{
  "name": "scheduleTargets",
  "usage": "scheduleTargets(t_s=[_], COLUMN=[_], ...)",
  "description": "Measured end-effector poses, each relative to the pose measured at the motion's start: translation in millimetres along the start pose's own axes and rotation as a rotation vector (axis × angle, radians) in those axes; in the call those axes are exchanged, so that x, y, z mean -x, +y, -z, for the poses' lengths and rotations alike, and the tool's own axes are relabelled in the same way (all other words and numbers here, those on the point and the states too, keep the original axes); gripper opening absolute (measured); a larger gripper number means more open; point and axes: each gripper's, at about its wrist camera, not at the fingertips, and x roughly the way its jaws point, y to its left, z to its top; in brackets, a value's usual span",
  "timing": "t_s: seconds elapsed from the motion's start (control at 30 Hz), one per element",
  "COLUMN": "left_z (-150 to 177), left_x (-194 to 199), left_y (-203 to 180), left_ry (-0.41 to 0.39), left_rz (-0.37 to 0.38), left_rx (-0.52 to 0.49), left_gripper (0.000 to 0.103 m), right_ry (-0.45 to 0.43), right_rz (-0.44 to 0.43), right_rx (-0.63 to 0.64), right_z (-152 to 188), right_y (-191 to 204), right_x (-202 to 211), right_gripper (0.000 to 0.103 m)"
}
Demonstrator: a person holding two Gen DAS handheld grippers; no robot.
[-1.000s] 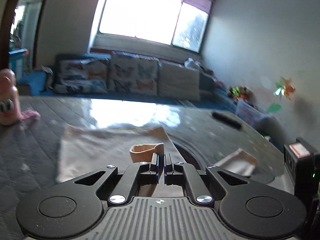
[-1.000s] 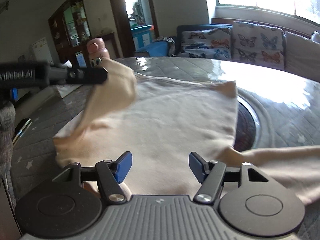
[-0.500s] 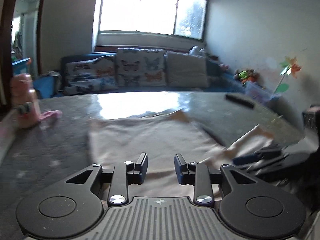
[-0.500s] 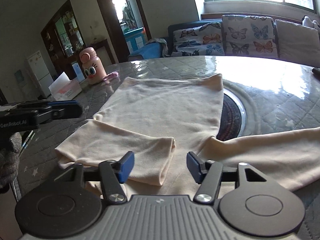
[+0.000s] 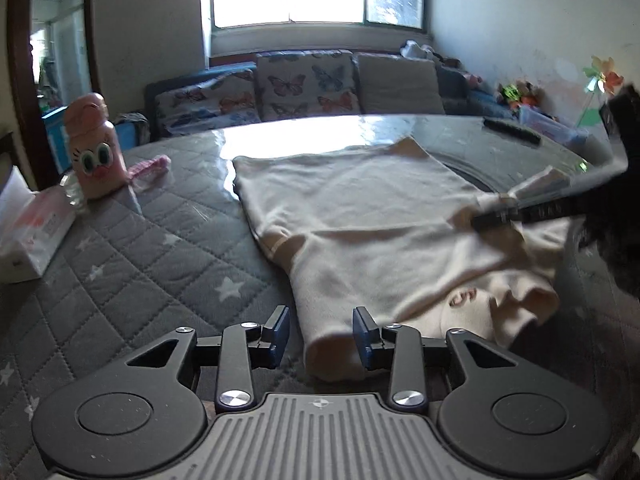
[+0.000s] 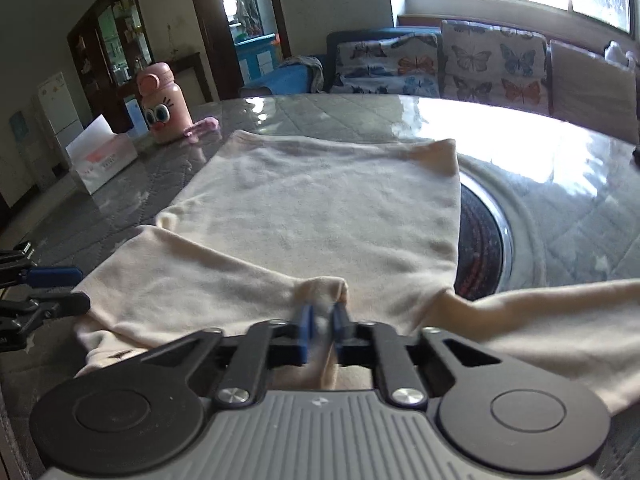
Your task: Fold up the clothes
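A cream long-sleeved top lies spread on the table, with its left sleeve folded across the body. My left gripper is open and empty, with its jaws on either side of the folded sleeve's near edge. My right gripper is shut on a pinch of the cream fabric near the folded sleeve's cuff; it also shows blurred in the left wrist view. The other sleeve stretches out to the right.
A pink cartoon bottle and a tissue box stand at the table's left, also in the right wrist view. A dark round inset lies beside the top. A black remote lies far right. A sofa stands beyond.
My left gripper let go of the sleeve, opened and drew back to the near edge. My right gripper moved in and shut on the fabric.
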Motion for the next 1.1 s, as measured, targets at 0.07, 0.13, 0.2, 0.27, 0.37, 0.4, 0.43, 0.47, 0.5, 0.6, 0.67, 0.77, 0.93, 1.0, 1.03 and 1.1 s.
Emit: scheduleTargets(t_s=[0.07, 0.13, 0.2, 0.27, 0.37, 0.4, 0.43, 0.47, 0.5, 0.6, 0.67, 0.77, 0.93, 1.0, 1.03, 1.1], left_z=[1, 0, -5, -16, -33, -38, -43, -46, -49, -54, -52, -45, -42, -43, -43, -40], left_x=[-2, -1, 4, 11, 9, 5, -1, -9, -17, -41, -52, -60, -51, -43, -39, -35], left_y=[-1, -4, -3, 1, 5, 5, 5, 5, 6, 11, 14, 21, 27, 22, 19, 12], left_ry=[0.018, 0.024, 0.000, -0.044, -0.082, -0.084, -0.083, -0.074, -0.061, -0.018, 0.002, 0.031, 0.028, 0.010, 0.001, 0.002], left_rz=[0.025, 0.045, 0.041, 0.041, 0.049, 0.050, 0.059, 0.070, 0.081, 0.108, 0.104, 0.086, 0.069, 0.069, 0.073, 0.080], left_rx=[-0.017, -0.042, -0.048, -0.025, 0.005, 0.006, 0.008, 0.017, 0.032, 0.086, 0.105, 0.124, 0.136, 0.114, 0.099, 0.062], left_gripper=[0.037, 0.036, 0.036, 0.036, 0.033, 0.031, 0.026, 0.021, 0.019, 0.015, 0.014, 0.014, 0.014, 0.015, 0.015, 0.015], right_ry=[-0.049, -0.062, -0.059, -0.049, -0.057, -0.071, -0.078, -0.092, -0.099, -0.120, -0.124, -0.104, -0.046, -0.044, -0.050, -0.070], right_rz=[0.019, 0.034, 0.051, 0.060, 0.056, 0.053, 0.053, 0.056, 0.056, 0.062, 0.073, 0.085, 0.088, 0.094, 0.094, 0.089], right_rx=[0.030, 0.038, 0.046, 0.043, 0.035, 0.034, 0.037, 0.046, 0.048, 0.053, 0.055, 0.043, 0.032, 0.020, 0.016, 0.022], right_z=[-2, -3, -4, -3, -3, -5, -5, -6, -7, -10, -10, -6, 1, 2, 1, 1], right_y=[5, 8, 9, 8, 8, 9, 10, 12, 12, 13, 10, 5, -2, -4, -4, -3], right_x=[10, 15, 14, 10, 12, 16, 18, 22, 25, 31, 31, 25, 7, 6, 8, 16], right_gripper=[0.007, 0.007, 0.007, 0.007, 0.007, 0.007, 0.007, 0.007, 0.007, 0.007, 0.007, 0.007, 0.008, 0.012, 0.015, 0.015])
